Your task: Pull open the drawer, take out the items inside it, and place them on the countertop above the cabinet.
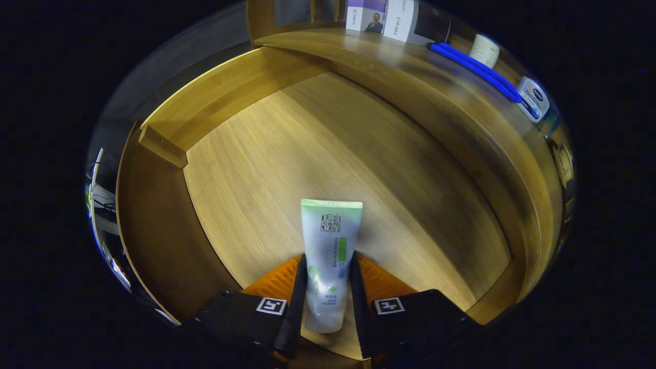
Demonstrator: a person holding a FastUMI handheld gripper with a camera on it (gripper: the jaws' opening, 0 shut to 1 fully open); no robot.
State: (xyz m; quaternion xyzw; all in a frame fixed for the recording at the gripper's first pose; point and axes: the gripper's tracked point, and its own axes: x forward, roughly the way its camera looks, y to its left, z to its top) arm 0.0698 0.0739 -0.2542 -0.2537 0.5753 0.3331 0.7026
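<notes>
The wooden drawer [328, 154] is pulled open and stretches out well ahead of the gripper [328, 287], floor bare beyond the fingers. Past its far wall there's the countertop [410, 72], with a box [382, 18] at the back, a blue stick-like thing [474, 69] and a small white jar [533, 97] off to the right. The white-and-green tube [330, 256] sits clamped between both fingers, sticking forward past the tips over the drawer floor.

Warm overhead light brightens the drawer floor [287, 169]; a broad shadow darkens its right half. Fisheye distortion bows straight edges (strongest at periphery). Glare marks the tube [328, 266].
</notes>
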